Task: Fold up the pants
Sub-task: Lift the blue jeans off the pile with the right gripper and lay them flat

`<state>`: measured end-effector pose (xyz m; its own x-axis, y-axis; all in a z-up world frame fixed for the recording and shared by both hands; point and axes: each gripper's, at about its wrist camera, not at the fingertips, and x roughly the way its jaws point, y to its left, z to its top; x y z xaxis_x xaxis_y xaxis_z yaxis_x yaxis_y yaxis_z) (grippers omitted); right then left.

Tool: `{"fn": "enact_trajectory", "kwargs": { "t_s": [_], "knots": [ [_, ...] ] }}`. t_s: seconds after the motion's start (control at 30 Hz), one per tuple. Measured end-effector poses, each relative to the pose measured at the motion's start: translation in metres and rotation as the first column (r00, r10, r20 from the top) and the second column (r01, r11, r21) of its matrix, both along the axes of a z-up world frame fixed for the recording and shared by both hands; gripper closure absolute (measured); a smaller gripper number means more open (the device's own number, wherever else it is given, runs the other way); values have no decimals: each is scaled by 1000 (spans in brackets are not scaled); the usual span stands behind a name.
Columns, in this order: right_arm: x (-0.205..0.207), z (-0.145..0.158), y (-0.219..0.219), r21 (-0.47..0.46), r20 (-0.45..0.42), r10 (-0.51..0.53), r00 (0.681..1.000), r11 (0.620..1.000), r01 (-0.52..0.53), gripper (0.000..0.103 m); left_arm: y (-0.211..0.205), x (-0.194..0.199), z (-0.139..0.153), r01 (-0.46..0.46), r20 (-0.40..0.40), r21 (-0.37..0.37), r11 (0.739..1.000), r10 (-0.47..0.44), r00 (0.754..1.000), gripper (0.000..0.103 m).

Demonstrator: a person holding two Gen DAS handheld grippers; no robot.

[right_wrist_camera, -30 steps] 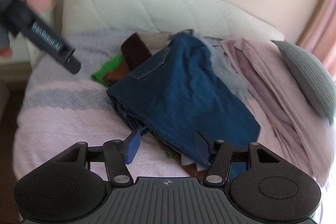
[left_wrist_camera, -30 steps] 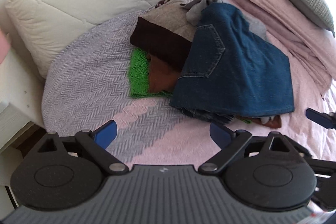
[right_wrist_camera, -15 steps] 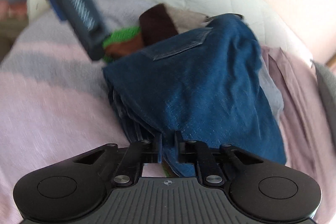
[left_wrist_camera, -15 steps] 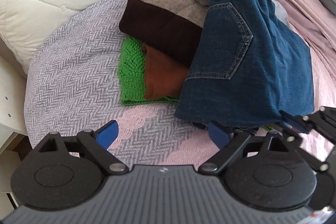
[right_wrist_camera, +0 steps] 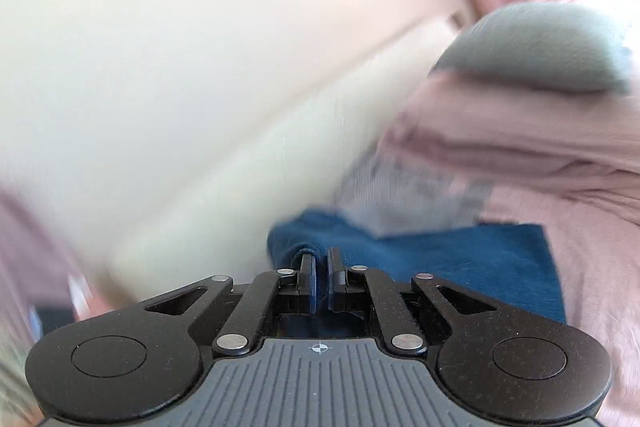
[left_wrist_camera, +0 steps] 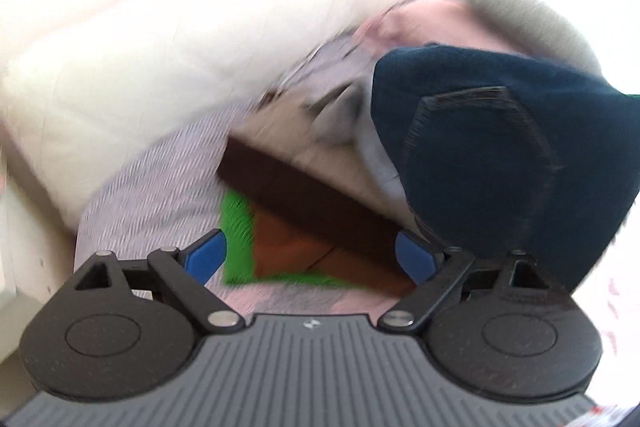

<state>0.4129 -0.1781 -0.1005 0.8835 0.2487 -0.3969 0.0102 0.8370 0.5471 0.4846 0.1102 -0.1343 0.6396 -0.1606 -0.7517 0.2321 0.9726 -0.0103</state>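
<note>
Closest to me, my right gripper point(right_wrist_camera: 320, 285) has its fingers drawn nearly together on a bunched edge of the jeans point(right_wrist_camera: 460, 259), denim pinched between the pads. From that pinch the jeans run away to the right and spread flat over the pink bedspread point(right_wrist_camera: 580, 227). Both views are badly smeared, so I can't tell how many layers I have caught.

My left gripper point(left_wrist_camera: 310, 259) stands wide open with nothing in it, its blue pads point(left_wrist_camera: 204, 255) apart above the clothes pile. Taking the jeans point(left_wrist_camera: 500, 155) as my landmark in this view: they bulge up at the right with a back pocket facing me, and the right-hand pad sits just beside their lower edge. To their left, a dark brown garment point(left_wrist_camera: 304, 199) lies over a rust one point(left_wrist_camera: 288, 251) and a bright green knit point(left_wrist_camera: 236, 239). Beyond the jeans are the white quilted headboard point(left_wrist_camera: 120, 67) and a grey pillow point(left_wrist_camera: 520, 11).

The step in hand, I judge, is pulling the jeans clear of the pile so they can be laid flat. To do it well I'd keep the right pinch firm and lift up and away, since denim is heavy and could drag the neighbouring garments along. I'd bring the open left gripper to the waistband beside the pocket, then spread the jeans on bare bedspread before any fold.
</note>
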Motion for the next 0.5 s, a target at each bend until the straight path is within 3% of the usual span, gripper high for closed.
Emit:
{"fn": "enact_trajectory", "kwargs": {
  "t_s": [0.1, 0.17, 0.23, 0.27, 0.33, 0.37, 0.4, 0.43, 0.5],
  "knots": [
    [-56, 41, -36, 146, 59, -173, 983, 976, 163, 102, -23, -30, 33, 71, 63, -21, 997, -70, 996, 14],
    [-111, 60, -65, 279, 71, -325, 943, 914, 294, 102, -43, -54, 50, 134, 97, -34, 990, -131, 987, 14],
    [-182, 71, -95, 418, 59, -487, 871, 805, 422, 102, -68, -81, 64, 207, 119, -43, 977, -201, 972, 13],
    [-222, 73, -109, 479, 33, -568, 822, 731, 486, 102, -82, -95, 69, 250, 126, -45, 967, -242, 962, 13],
    [-305, 70, -128, 555, -96, -711, 696, 542, 630, 102, -110, -128, 73, 335, 137, -40, 941, -327, 935, 13],
    [-348, 66, -136, 555, -177, -757, 629, 451, 699, 102, -126, -143, 73, 374, 134, -32, 927, -367, 921, 13],
    [-387, 66, -142, 488, -257, -788, 560, 394, 779, 99, -142, -160, 71, 410, 123, -23, 912, -405, 906, 13],
    [-415, 67, -146, 354, -329, -798, 505, 391, 850, 96, -156, -178, 67, 446, 104, -17, 895, -442, 891, 13],
    [-463, 62, -157, 45, -459, -767, 449, 485, 873, 85, -186, -214, 56, 516, 42, -9, 857, -515, 856, 13]
  ]
}}
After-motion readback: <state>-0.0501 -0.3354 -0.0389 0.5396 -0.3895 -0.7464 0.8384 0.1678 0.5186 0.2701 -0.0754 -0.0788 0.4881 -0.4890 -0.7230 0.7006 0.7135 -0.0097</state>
